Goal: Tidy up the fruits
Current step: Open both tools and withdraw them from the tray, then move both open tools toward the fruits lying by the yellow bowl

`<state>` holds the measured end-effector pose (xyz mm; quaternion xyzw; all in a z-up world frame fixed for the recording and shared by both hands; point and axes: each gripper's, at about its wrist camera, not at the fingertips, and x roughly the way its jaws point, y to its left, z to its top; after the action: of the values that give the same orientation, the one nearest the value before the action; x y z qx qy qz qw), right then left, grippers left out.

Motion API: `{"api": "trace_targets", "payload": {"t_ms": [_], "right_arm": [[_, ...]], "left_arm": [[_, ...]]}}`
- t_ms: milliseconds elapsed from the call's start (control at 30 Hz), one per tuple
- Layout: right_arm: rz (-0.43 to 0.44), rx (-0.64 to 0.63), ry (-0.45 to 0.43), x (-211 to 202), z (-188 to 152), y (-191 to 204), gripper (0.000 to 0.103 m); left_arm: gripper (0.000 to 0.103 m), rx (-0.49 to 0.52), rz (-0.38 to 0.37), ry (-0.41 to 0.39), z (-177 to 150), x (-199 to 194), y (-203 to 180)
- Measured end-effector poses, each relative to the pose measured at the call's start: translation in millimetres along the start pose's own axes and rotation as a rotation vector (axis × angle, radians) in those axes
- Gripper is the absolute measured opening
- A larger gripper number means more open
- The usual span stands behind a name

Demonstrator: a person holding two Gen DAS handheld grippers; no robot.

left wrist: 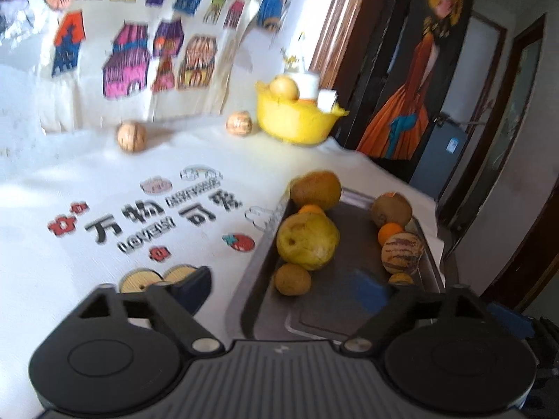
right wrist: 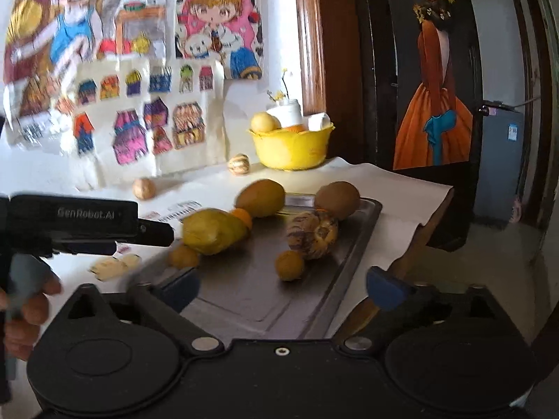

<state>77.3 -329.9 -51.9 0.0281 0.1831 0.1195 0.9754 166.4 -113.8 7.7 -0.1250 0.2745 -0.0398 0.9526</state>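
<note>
Nearest to me, my left gripper (left wrist: 290, 289) has its jaws wide apart with nothing between them; it hangs over the near end of the metal tray (left wrist: 265, 300), pointing a little downward. My right gripper (right wrist: 283, 286) is also spread wide and holds nothing, with its blue pads on either side of the tray's near edge. In the right wrist view I see the left gripper from the side, level above the surface (left wrist: 70, 209), and a hand (right wrist: 24, 300) around its handle.

On the tray most of the fruits are already collected: a big yellow pear (left wrist: 307, 241), a small brown fruit (left wrist: 291, 279) in front of it, two kiwis (left wrist: 316, 190) at the far end, a striped melon (left wrist: 401, 253) at the right side with an orange (left wrist: 390, 233) just behind it, and one more orange piece behind the pear. I judge the task is more than half done.

Further away, two fruits are still outside the tray on the cloth: a walnut-like round one (left wrist: 131, 136) and a striped one (left wrist: 239, 124) just beside the yellow bowl (left wrist: 297, 122). The bowl holds a round yellow fruit (left wrist: 284, 87) and white containers. I think these are the remaining work, though if the bowl's contents belong to the task I cannot tell.
</note>
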Motion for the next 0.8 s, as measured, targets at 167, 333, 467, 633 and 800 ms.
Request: {"api": "trace_targets", "payload": {"t_ms": [167,333,467,633,800], "right_arm": [[0.025,0.065,0.023,-7.4,-6.8,4.4,0.102],[0.035,0.056,0.059,-9.5,-10.3,16.1,0.102],[0.039,0.03,0.085,-10.7,-11.4,30.5,0.102],[0.102,0.057,0.148,-10.8,-8.4,44.9,0.102],[0.102,0.041,0.186,-12.3,-4.4,59.1,0.102]], "left_arm": [[0.103,-0.039,0.043,-0.033,-9.5,-17.3,24.5],[0.103,-0.105,0.113,-0.011,-9.8,-25.3,54.8],[0.103,-0.12,0.168,-0.014,-11.2,-35.6,72.1],[0.103,-0.107,0.213,-0.039,-16.7,-48.2,80.5],[0.103,-0.1,0.203,-0.035,-21.9,-56.1,81.0]]}}
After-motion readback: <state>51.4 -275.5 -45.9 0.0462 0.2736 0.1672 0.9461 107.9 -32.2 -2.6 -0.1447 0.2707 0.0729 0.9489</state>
